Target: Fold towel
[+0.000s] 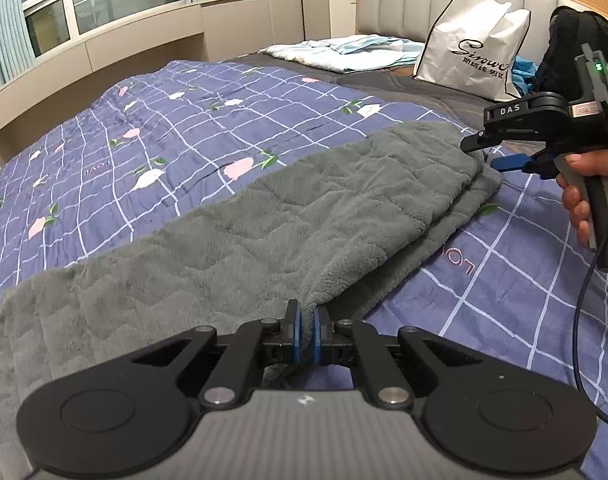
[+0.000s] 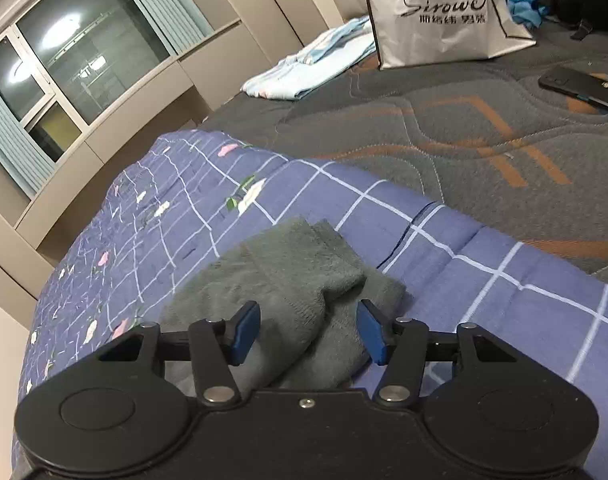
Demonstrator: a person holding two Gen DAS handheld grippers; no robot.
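Here the grey towel lies doubled lengthwise on the blue checked quilt, a long plush band with wavy stitching. The left gripper is clamped on the towel's near corner; the right gripper stands apart at the towel's far end, both layers between its fingers. To fold well, it should probably pinch both layers squarely before lifting, corners kept level
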